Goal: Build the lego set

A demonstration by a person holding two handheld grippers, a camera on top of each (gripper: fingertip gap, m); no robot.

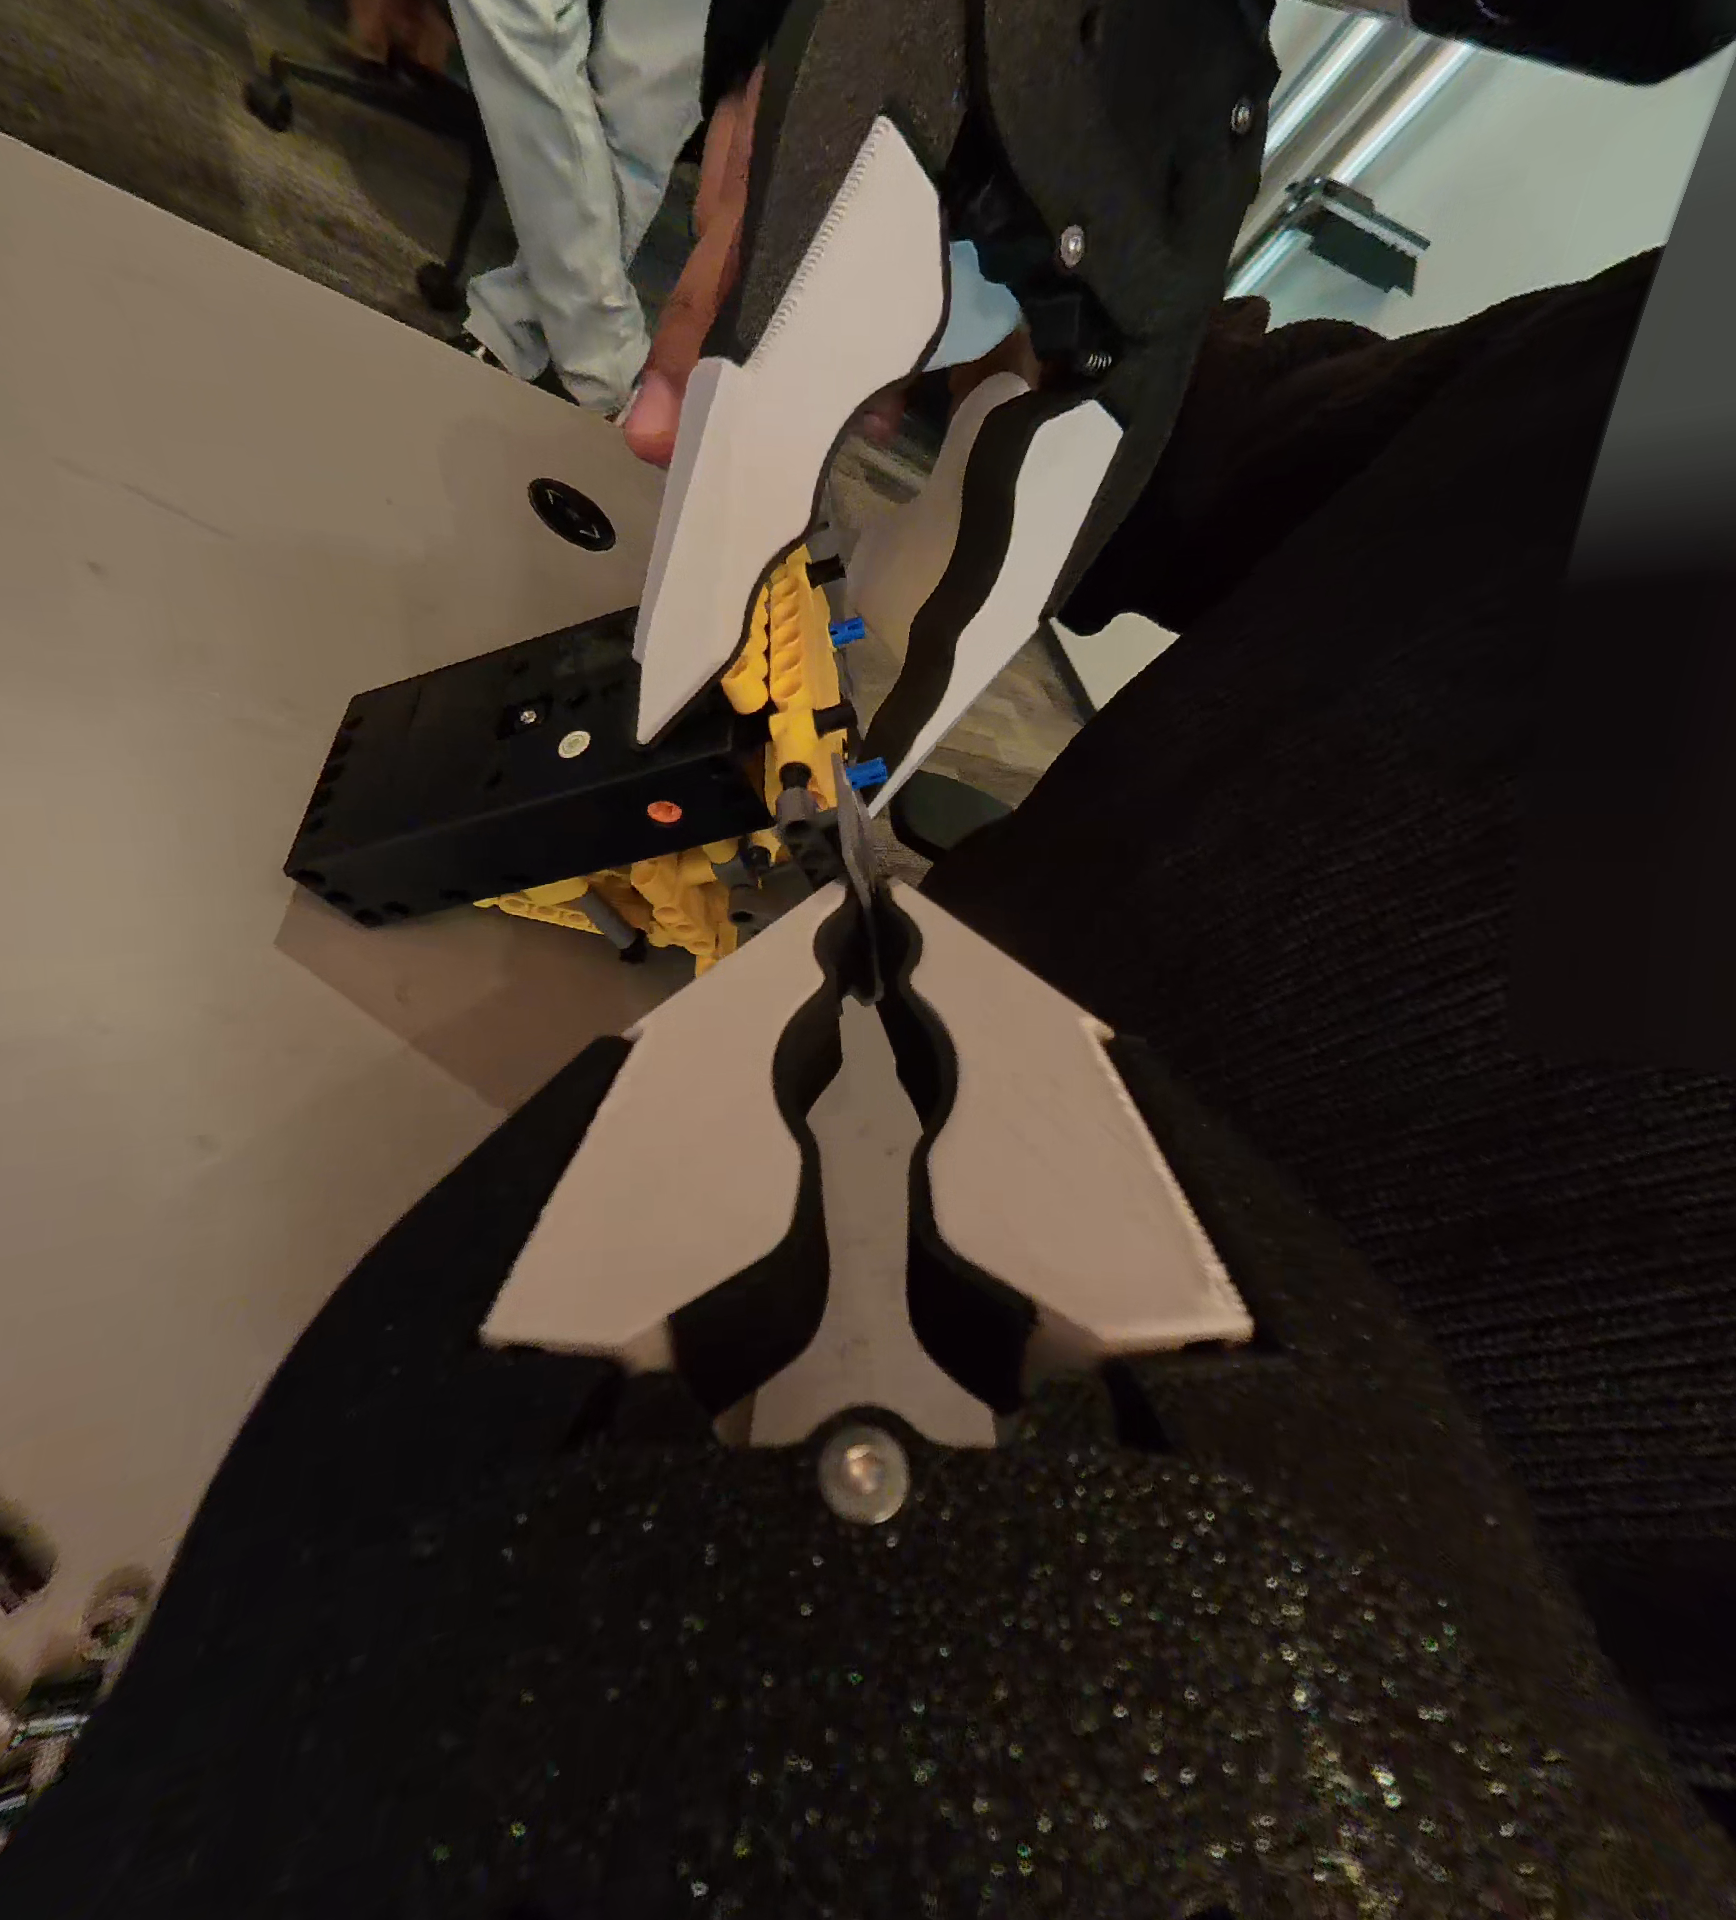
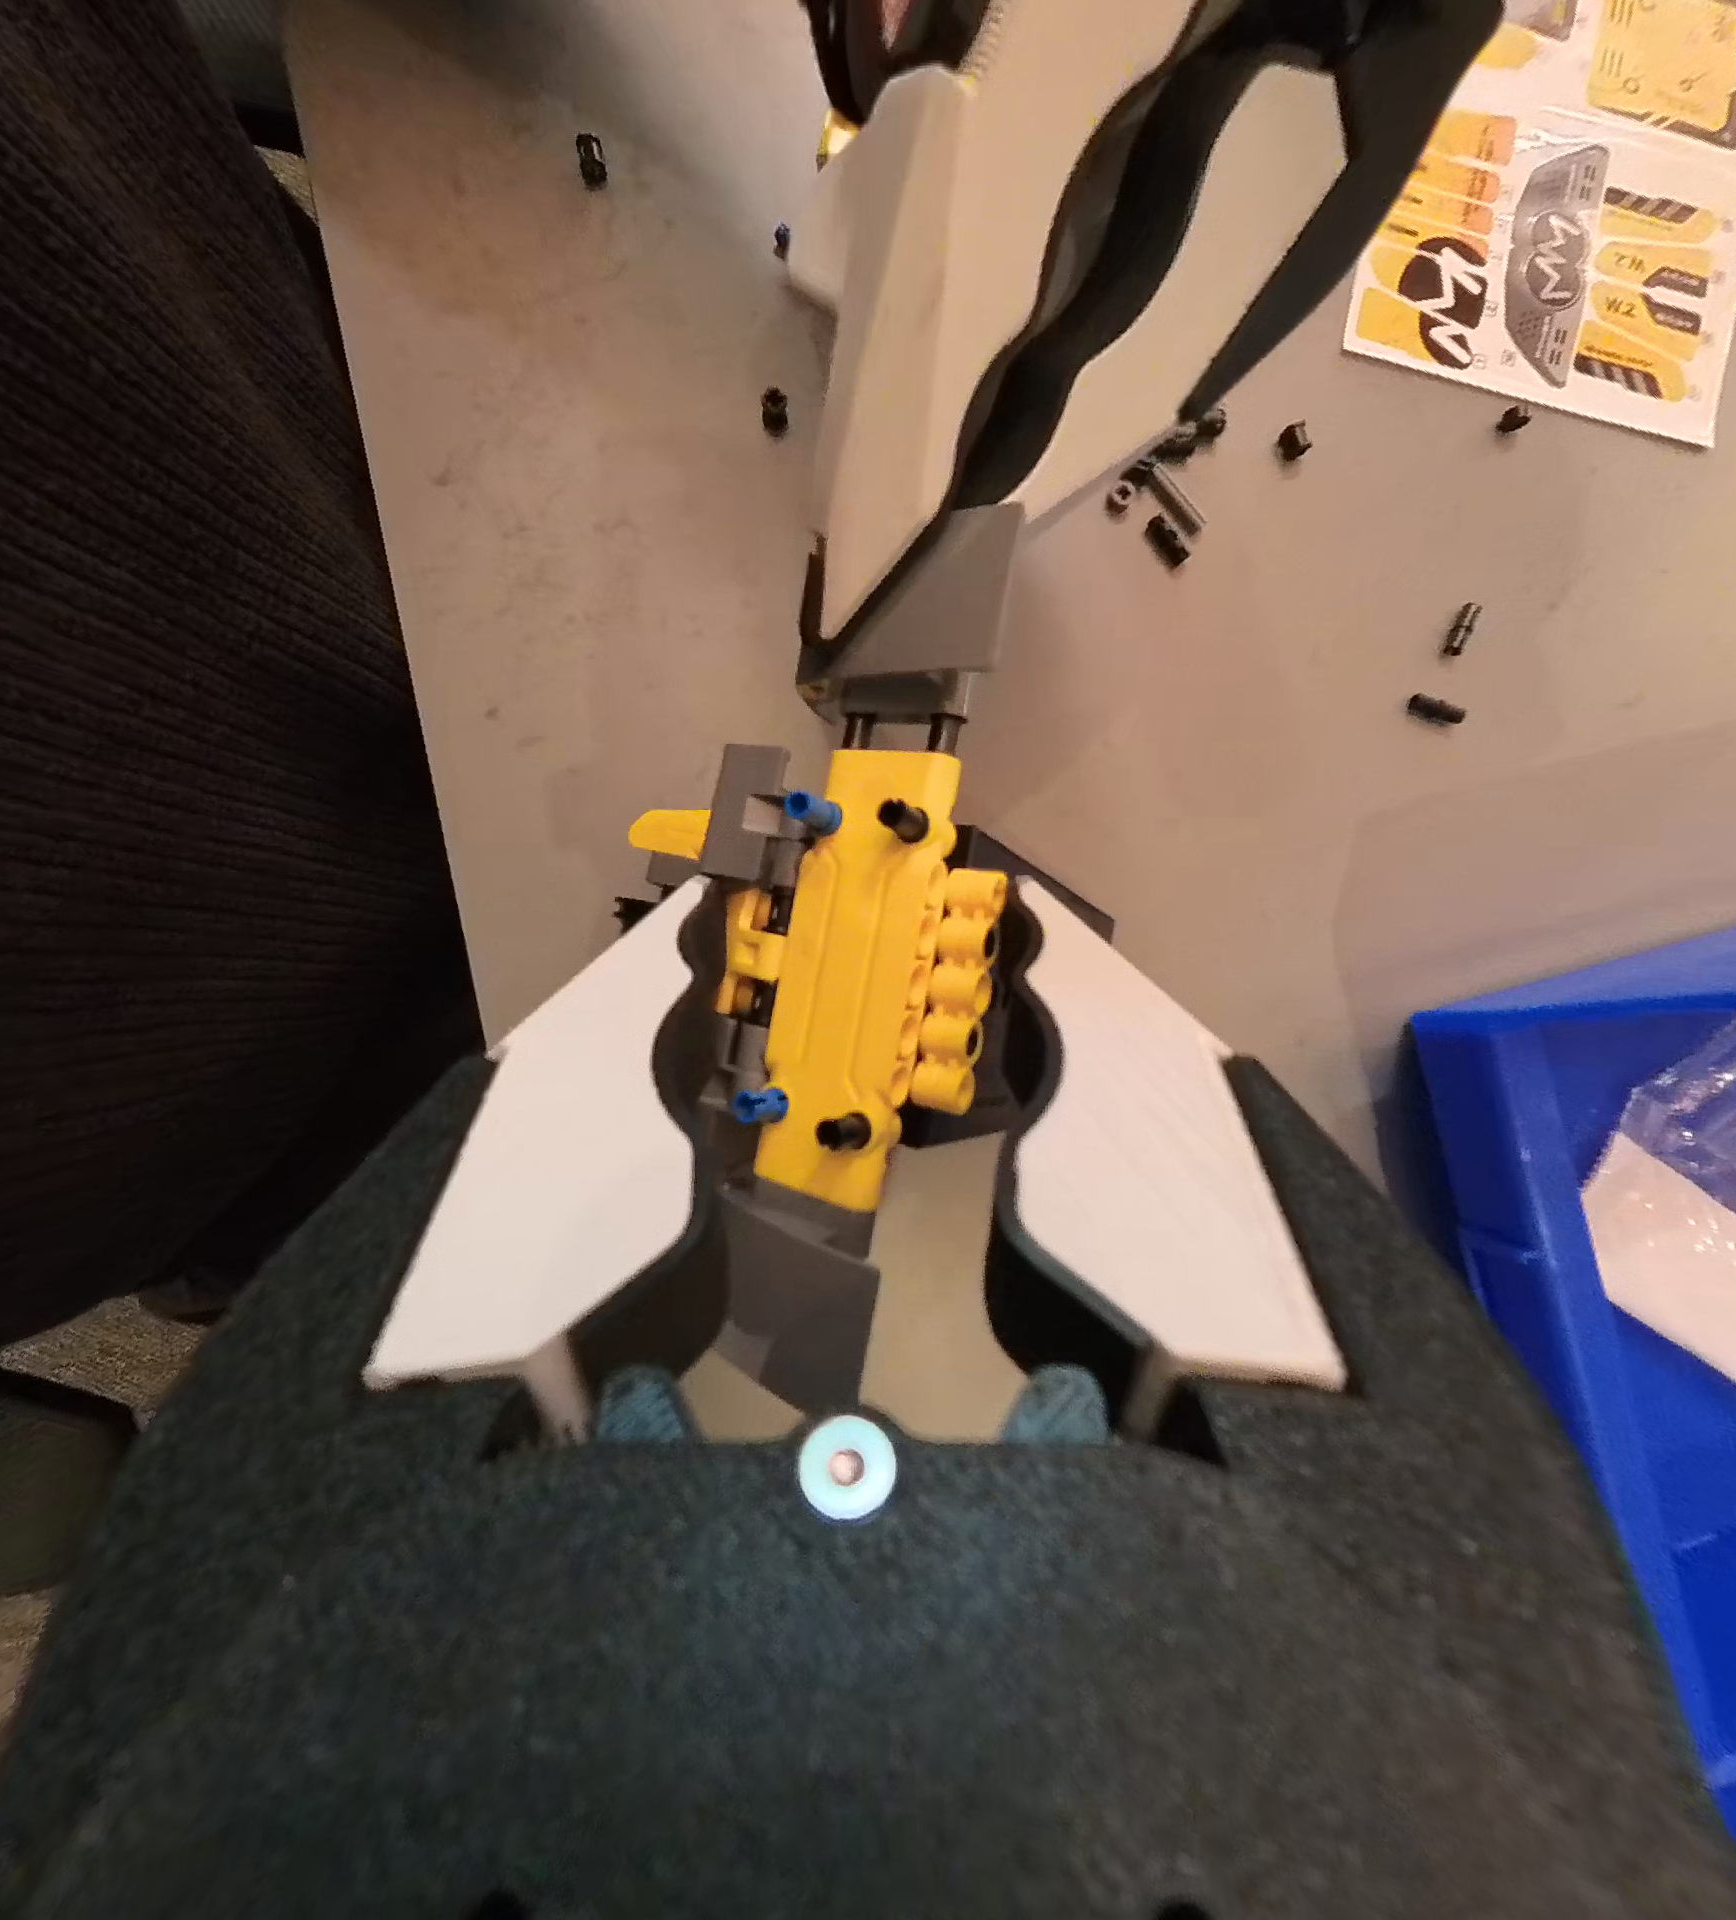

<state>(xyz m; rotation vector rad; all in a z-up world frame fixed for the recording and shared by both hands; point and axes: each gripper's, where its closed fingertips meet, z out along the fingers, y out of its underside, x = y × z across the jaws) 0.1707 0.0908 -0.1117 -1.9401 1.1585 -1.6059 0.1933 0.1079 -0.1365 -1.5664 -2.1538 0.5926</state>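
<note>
Above the table (image 2: pixel 552 499), a yellow model (image 2: pixel 869 987) is pinched between the right gripper (image 2: pixel 859 935) fingers. Touching its far end, a grey panel (image 2: pixel 931 603) is pinched by the left gripper (image 1: pixel 862 935). Light, rigid, snap-fit parts probably separate if twisted; the yellow body is judged the safest hold.

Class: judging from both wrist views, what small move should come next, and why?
Probably the left gripper should press its grey panel towards the yellow assembly that the right gripper holds: the panel's two dark pins look aligned but still show.
</note>
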